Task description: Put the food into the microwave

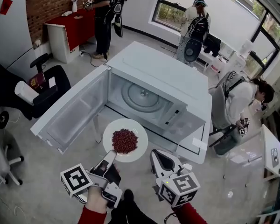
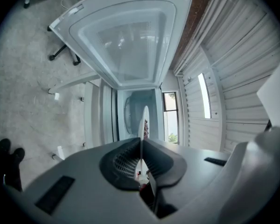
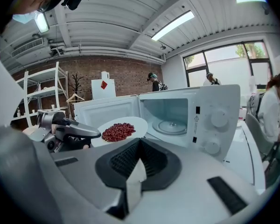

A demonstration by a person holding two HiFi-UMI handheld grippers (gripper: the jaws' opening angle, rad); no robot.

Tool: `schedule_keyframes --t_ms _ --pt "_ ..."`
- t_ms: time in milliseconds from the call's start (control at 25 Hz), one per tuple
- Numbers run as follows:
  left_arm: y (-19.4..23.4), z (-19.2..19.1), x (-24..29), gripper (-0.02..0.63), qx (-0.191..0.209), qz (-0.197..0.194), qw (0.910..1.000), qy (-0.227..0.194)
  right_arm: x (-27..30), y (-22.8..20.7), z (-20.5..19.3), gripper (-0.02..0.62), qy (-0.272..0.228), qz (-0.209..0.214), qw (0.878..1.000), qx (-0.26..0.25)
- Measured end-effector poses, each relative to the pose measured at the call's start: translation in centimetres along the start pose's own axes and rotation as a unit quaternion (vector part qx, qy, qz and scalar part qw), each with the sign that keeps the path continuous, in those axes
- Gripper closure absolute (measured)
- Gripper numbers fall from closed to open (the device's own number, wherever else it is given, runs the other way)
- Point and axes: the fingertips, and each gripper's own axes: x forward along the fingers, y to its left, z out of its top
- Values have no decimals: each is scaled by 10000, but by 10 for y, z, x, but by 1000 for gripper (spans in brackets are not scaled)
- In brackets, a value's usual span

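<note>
A white plate (image 1: 139, 133) with a heap of red beans (image 1: 125, 141) hangs level just in front of the open microwave (image 1: 163, 78). My left gripper (image 1: 110, 157) is shut on the plate's near rim; in the left gripper view the plate (image 2: 144, 118) stands edge-on between the closed pads. The door (image 1: 74, 108) is swung wide to the left, and the glass turntable (image 1: 142, 96) inside is bare. To the right of the plate, my right gripper (image 1: 158, 158) is shut with nothing in it. The right gripper view shows the beans (image 3: 117, 131) beside the cavity (image 3: 170, 115).
The microwave sits on a white table (image 1: 203, 141). A black office chair (image 1: 46, 90) stands to the left, and a person (image 1: 240, 101) sits at the right. Two more people stand at the back, near a red cabinet (image 1: 77, 27) and the windows.
</note>
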Motion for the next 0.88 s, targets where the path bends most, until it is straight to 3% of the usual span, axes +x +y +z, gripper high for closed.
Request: schedule_keyframes --t_ms 360,680,880 --pt "30 13 32 586 -137 91 9999 -49 31 -22 -24 581 224 -49 9994 -251" --pt "49 1 70 586 -303 -175 9994 0 54 -51 -38 581 192 -44 9988 -446" --pt "62 4 82 586 -273 -94 9996 -11 64 -61 -43 581 301 -157 9986 -400"
